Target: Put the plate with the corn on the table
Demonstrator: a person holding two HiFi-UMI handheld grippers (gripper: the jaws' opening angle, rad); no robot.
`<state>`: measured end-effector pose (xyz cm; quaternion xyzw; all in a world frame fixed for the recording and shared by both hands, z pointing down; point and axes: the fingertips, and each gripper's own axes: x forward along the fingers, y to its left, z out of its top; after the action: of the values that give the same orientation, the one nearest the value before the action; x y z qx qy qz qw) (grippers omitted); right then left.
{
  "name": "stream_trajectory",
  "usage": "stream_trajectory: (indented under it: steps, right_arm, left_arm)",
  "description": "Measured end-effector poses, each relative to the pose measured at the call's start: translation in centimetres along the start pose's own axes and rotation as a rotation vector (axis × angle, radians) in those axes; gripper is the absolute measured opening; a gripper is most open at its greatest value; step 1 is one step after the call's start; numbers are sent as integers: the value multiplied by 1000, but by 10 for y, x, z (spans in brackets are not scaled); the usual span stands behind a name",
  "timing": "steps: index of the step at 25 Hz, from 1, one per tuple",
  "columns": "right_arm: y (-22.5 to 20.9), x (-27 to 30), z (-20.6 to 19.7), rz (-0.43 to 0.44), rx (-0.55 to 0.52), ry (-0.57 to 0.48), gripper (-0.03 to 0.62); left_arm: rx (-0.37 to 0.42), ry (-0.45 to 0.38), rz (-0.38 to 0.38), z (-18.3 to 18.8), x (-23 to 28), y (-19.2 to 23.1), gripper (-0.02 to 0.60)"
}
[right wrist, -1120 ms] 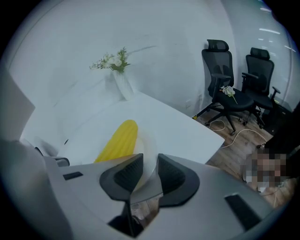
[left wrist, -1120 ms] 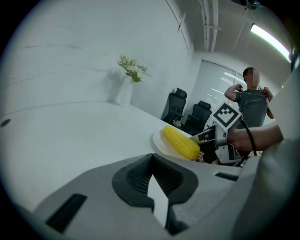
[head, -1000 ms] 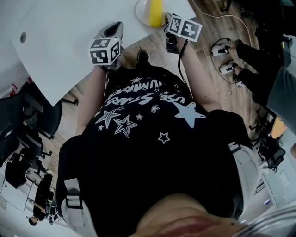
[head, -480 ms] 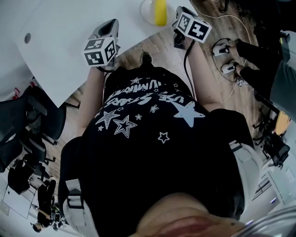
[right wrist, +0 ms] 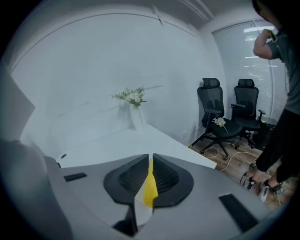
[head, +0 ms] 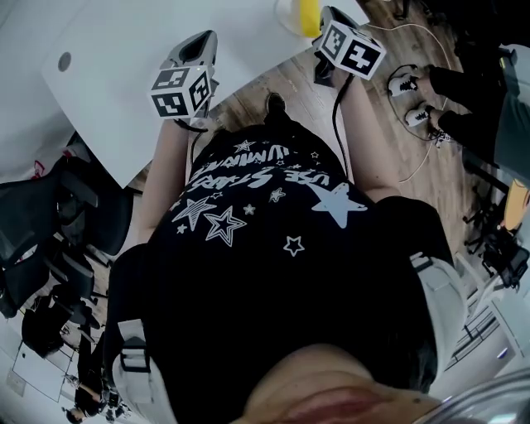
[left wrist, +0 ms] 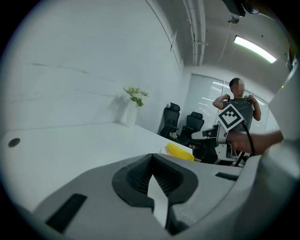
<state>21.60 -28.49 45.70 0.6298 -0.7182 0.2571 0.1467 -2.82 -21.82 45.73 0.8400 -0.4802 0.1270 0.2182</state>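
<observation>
The plate (head: 289,12) with the yellow corn (head: 309,12) lies on the white table (head: 124,83), close to its near corner. My right gripper (head: 325,29) sits just right of the plate. In the right gripper view its jaws (right wrist: 150,155) are closing to a narrow slit; corn (right wrist: 150,190) and white plate show through it, and no pad visibly presses on them. My left gripper (head: 199,48) hovers over the table edge, well left of the plate, jaws (left wrist: 151,154) shut on nothing. From there the corn (left wrist: 180,151) and right gripper (left wrist: 207,136) appear slightly apart.
A vase of flowers (right wrist: 136,110) stands far back on the table. Black office chairs (right wrist: 220,117) stand beyond the table's corner, and more (head: 50,224) to my left. A bystander (left wrist: 236,101) stands to the right, shoes (head: 414,83) by a floor cable.
The head view has swung, so the table and plate slid toward the top right. The right gripper stays beside the plate. The left gripper has barely moved.
</observation>
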Motion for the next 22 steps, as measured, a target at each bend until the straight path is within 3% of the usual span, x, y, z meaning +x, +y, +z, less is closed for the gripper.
stream_trajectory:
  steps: [7,22]
  right_arm:
    - [52,-27,-23,37,33,-2,12]
    - [140,-96,-90,-5,5,-1,8]
  left_arm:
    - [-8,0,-17,-15,-45,21,5]
    - [18,3,-102,-48,-135,46,5]
